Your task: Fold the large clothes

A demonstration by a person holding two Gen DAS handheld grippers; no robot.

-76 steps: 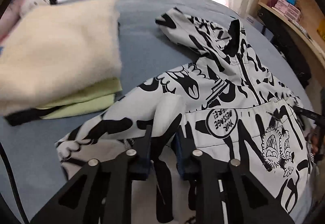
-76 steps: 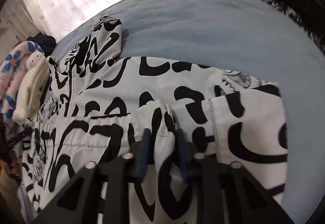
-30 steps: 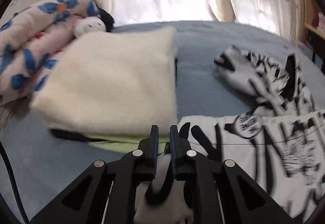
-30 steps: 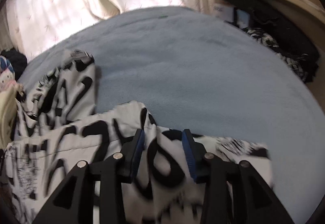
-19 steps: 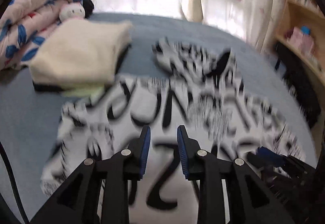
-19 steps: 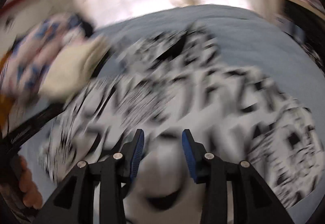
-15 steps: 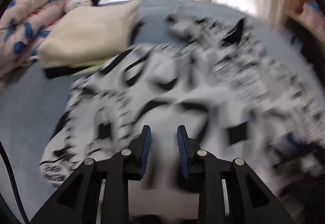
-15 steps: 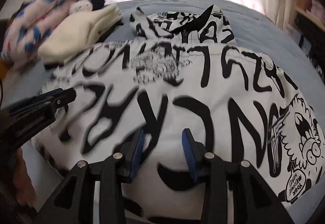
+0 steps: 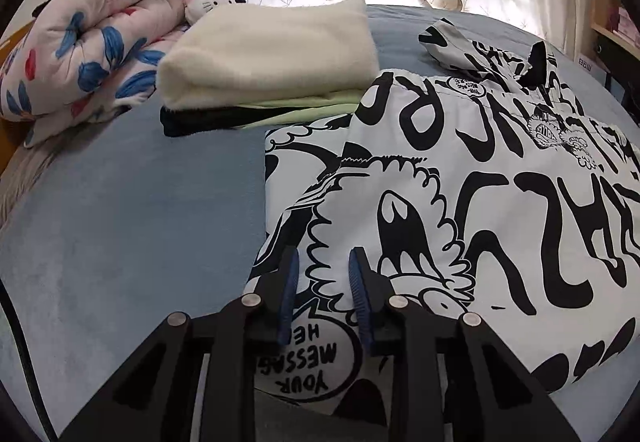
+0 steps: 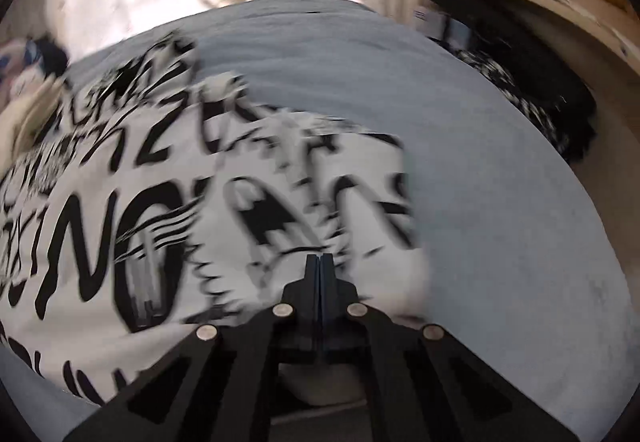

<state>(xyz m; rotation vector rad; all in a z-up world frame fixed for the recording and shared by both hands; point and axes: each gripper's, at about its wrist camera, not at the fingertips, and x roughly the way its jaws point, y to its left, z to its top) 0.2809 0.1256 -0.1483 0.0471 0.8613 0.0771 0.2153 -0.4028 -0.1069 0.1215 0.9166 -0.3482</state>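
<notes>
A white jacket with black graffiti print (image 9: 460, 177) lies spread on the blue bed (image 9: 120, 222), its left sleeve folded in over the body and its hood at the far end. My left gripper (image 9: 322, 274) hovers over the jacket's near left corner, by a printed speech bubble. Its jaws stand apart and the cloth lies below them, not pinched. In the blurred right wrist view the jacket (image 10: 160, 201) fills the left half. My right gripper (image 10: 320, 262) is shut just above its right part. Whether any cloth is caught between the pads is not visible.
A folded stack with a cream fleece on top (image 9: 272, 49) sits just beyond the jacket's left edge. A flowered quilt (image 9: 92, 25) and a plush toy (image 9: 208, 3) lie at far left. A wooden shelf (image 10: 540, 1) and dark clothes (image 10: 540, 101) border the bed's right side.
My left gripper let go of the jacket cloth it held by the cream stack and moved to the near left corner. My right gripper swung from the middle to the right side and shut.
</notes>
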